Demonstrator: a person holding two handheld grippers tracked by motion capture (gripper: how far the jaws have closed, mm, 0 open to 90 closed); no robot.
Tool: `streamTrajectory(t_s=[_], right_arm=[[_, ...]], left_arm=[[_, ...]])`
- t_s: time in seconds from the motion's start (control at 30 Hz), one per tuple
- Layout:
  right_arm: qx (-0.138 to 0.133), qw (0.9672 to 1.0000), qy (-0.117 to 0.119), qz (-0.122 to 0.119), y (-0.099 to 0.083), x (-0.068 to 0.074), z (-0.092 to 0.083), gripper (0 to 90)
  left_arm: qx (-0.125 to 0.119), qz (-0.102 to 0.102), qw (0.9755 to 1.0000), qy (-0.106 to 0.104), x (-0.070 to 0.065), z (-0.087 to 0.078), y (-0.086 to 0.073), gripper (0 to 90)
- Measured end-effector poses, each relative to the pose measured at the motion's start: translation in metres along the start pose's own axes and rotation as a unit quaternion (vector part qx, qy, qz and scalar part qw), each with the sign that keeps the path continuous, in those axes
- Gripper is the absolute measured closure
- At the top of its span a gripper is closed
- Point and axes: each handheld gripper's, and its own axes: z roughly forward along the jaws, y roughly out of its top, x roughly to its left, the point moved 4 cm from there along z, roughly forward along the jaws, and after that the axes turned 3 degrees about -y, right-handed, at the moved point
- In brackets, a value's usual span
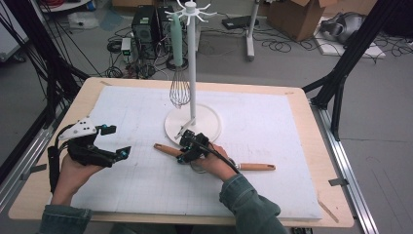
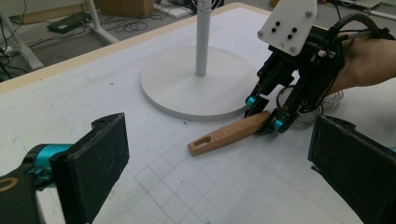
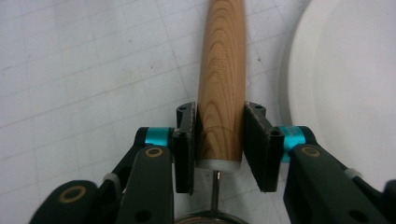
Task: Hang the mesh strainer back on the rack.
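Note:
A whisk with a light wooden handle (image 1: pixel 166 149) lies on the white mat, in front of the rack's base. My right gripper (image 1: pixel 184 148) points down over it. In the right gripper view its pads (image 3: pixel 186 140) press both sides of the handle (image 3: pixel 222 84) just above the metal collar, so the right gripper (image 3: pixel 219 140) is shut on it. From the left gripper view the right gripper (image 2: pixel 265 113) pinches the handle (image 2: pixel 229 134) near its wire end, handle flat on the mat. My left gripper (image 1: pixel 117 141) rests open at the left, its jaws wide apart with nothing between them (image 2: pixel 219 172).
A white rack with a round base (image 1: pixel 209 127) and a tall pole stands mid-table; a mint-handled whisk (image 1: pixel 178 73) hangs from its hooks. A second wooden handle (image 1: pixel 256 166) lies right of the person's right hand. Cables, computers and boxes crowd the floor beyond the table.

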Motion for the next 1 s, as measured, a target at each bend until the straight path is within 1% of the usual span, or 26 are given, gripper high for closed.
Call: streamTrajectory(t_s=[0.17, 0.23, 0.27, 0.3, 0.4, 0.43, 0.5, 0.6, 0.7, 0.77, 0.9, 1.0], right_arm=[[0.0, 1.0, 0.0, 0.003, 0.0, 0.0, 0.0, 67.8], [0.003, 1.0, 0.002, 0.008, 0.0, 0.001, -0.001, 67.9], [0.001, 1.0, 0.003, 0.005, 0.0, 0.0, -0.001, 67.9], [0.001, 0.9999, 0.006, 0.01, 0.0, 0.001, -0.001, 68.0], [-0.005, 0.9999, 0.006, 0.013, 0.001, 0.001, -0.003, 68.0], [-0.011, 0.9998, 0.009, 0.013, 0.001, 0.001, -0.004, 68.0], [-0.016, 0.9996, 0.013, 0.02, 0.002, 0.002, -0.007, 68.1], [-0.026, 0.9994, 0.014, 0.017, 0.003, 0.002, -0.011, 68.1], [-0.041, 0.9988, 0.016, 0.021, 0.005, 0.003, -0.017, 68.1], [-0.054, 0.9981, 0.02, 0.023, 0.007, 0.005, -0.021, 68.1], [-0.075, 0.9968, 0.02, 0.02, 0.009, 0.009, -0.03, 68.1], [-0.095, 0.995, 0.021, 0.023, 0.009, 0.01, -0.037, 68.1]], left_arm=[[-0.002, 0.002, 1.0, 0.001, 0.0, -0.001, 0.001, 6.3], [-0.001, 0.001, 1.0, 0.001, 0.0, -0.001, 0.001, 6.3], [-0.001, 0.002, 1.0, 0.002, 0.0, -0.001, 0.0, 6.3], [-0.001, 0.002, 1.0, 0.002, 0.0, -0.001, 0.0, 6.3], [-0.001, 0.0, 1.0, 0.002, 0.0, -0.001, 0.001, 6.3], [-0.001, 0.0, 1.0, 0.002, 0.0, -0.001, 0.001, 6.3], [-0.001, 0.001, 1.0, 0.002, 0.0, -0.001, 0.001, 6.3], [-0.002, 0.0, 1.0, 0.001, 0.0, -0.001, 0.001, 7.4], [-0.001, 0.0, 1.0, -0.001, -0.001, 0.0, 0.001, 8.9], [-0.001, 0.001, 1.0, -0.003, -0.002, 0.0, 0.001, 10.6], [0.0, 0.001, 1.0, -0.006, -0.002, 0.002, 0.001, 14.3], [-0.002, -0.003, 0.9999, -0.011, -0.004, 0.004, 0.001, 16.1]])
